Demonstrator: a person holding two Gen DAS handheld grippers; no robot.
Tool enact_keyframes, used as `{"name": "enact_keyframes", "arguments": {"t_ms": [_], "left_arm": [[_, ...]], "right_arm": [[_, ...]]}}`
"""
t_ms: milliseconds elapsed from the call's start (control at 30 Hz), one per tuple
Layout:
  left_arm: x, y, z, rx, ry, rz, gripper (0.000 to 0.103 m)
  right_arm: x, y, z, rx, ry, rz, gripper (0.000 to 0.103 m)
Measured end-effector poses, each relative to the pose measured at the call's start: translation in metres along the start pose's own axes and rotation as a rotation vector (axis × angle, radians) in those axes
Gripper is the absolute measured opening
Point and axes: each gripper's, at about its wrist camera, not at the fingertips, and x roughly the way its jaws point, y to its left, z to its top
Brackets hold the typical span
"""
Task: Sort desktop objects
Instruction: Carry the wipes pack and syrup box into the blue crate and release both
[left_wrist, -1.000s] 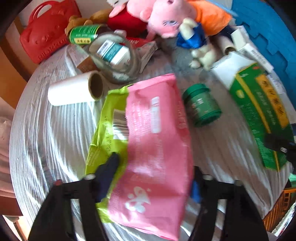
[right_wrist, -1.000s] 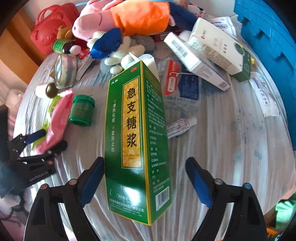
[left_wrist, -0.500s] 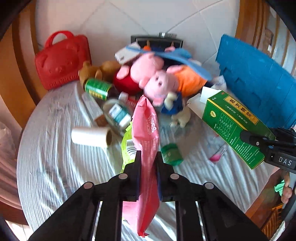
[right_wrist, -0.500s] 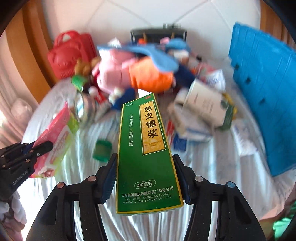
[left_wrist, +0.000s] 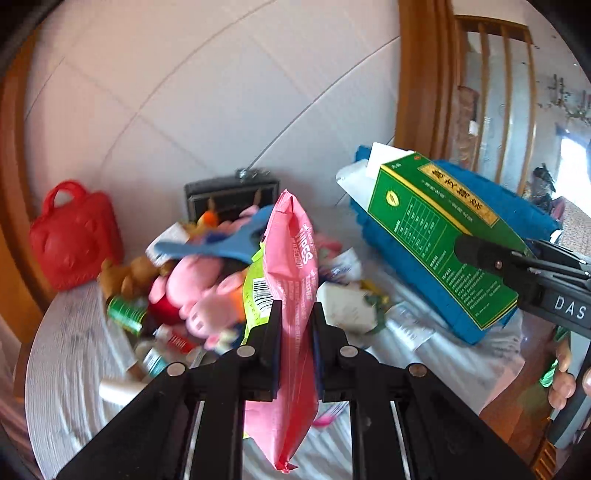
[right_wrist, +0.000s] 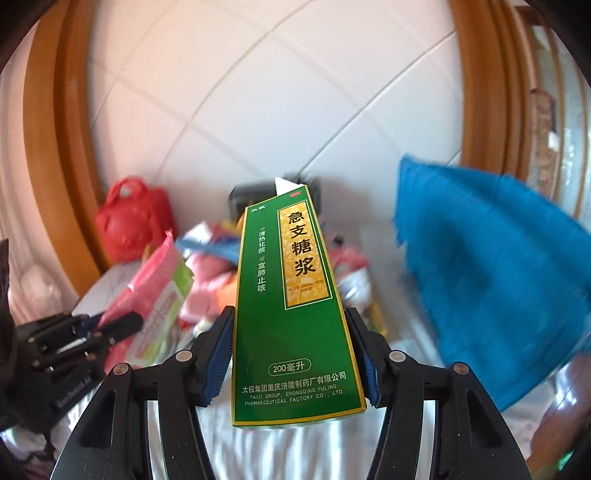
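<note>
While the left gripper (left_wrist: 295, 325) has its jaws clamped on a pink wipes pack (left_wrist: 291, 295), held on edge in the air above the cluttered counter (left_wrist: 66, 354), the right gripper (right_wrist: 295, 354) has its jaws clamped on the sides of a green syrup box (right_wrist: 291, 314), lifted clear of the counter, with plush toys (left_wrist: 199, 291) and a red bag (left_wrist: 74, 236) behind

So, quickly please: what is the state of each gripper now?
Left gripper: closed on the pink wipes pack.
Right gripper: closed on the green syrup box.
</note>
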Motion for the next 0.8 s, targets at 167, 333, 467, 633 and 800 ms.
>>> {"name": "enact_keyframes", "arguments": {"t_ms": [167, 333, 467, 633, 800], "left_arm": [[0.016, -0.08, 0.047, 0.038, -0.073, -0.042, 0.013], [0.042, -0.181, 0.095, 0.057, -0.128, -0.072, 0.013], [0.063, -0.27, 0.134, 0.07, -0.162, -0.096, 0.013], [0.097, -0.374, 0.164, 0.069, -0.126, -0.109, 0.013], [0.128, -0.442, 0.173, 0.085, -0.053, -0.118, 0.013]], "right_arm": [[-0.03, -0.068, 0.03, 0.016, -0.115, -0.059, 0.057], [-0.052, -0.165, 0.05, 0.032, -0.192, -0.124, 0.057], [-0.061, -0.251, 0.063, 0.053, -0.208, -0.159, 0.057], [-0.061, -0.345, 0.071, 0.045, -0.197, -0.207, 0.057], [-0.056, -0.415, 0.066, 0.064, -0.158, -0.228, 0.057]]}}
